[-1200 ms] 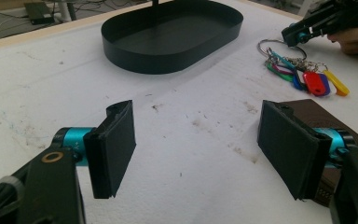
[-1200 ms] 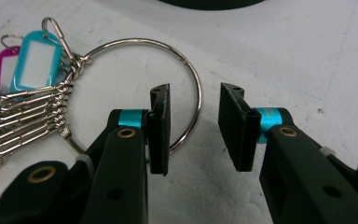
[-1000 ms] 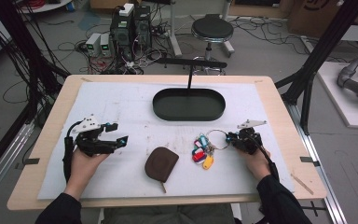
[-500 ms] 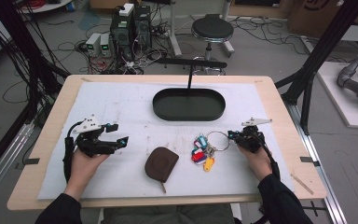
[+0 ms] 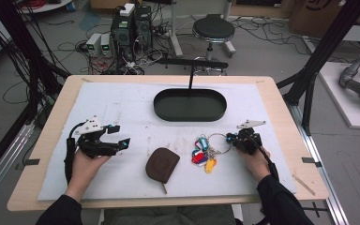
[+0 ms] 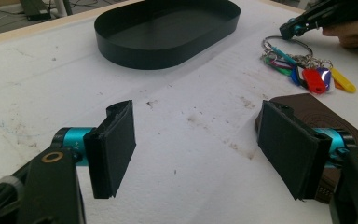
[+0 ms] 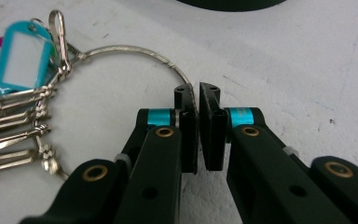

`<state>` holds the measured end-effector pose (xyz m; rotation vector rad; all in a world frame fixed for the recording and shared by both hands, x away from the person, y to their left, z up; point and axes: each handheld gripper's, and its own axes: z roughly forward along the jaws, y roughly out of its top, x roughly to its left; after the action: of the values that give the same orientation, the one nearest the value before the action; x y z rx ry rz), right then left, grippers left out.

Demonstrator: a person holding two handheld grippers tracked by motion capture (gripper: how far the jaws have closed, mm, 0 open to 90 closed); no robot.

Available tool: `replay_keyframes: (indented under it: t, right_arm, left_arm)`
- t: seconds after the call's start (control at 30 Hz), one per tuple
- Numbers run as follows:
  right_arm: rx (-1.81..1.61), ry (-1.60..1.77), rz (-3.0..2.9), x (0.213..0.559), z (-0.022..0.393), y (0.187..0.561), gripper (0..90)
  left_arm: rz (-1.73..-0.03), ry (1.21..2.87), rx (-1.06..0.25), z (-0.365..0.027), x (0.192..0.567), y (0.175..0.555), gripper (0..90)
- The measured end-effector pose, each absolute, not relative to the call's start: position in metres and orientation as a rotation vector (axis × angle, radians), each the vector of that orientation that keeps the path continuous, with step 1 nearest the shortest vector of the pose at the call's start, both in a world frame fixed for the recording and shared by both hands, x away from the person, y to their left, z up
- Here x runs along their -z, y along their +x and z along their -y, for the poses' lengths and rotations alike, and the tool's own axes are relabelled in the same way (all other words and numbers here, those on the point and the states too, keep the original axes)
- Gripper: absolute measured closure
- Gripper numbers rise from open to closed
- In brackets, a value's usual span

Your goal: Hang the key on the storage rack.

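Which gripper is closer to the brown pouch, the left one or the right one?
The left. The left gripper hovers open just left of the brown pouch; the right gripper is farther right, shut on the key ring beyond the keys.

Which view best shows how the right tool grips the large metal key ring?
The right gripper view: the right tool is shut on the large metal key ring, wire between its pads. In the high view the ring is small; in the left gripper view it is distant.
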<state>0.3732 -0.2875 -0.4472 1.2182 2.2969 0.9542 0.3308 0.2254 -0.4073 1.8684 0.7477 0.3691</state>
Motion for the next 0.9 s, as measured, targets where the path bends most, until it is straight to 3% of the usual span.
replay_keyframes:
  t: [0.9]
  right_arm:
    - [-1.389,1.187,-2.222,0.423,0.285,0.364,87.8]
  left_arm:
    - [-0.741,1.868,-0.372,-0.226,0.408,0.330,27.8]
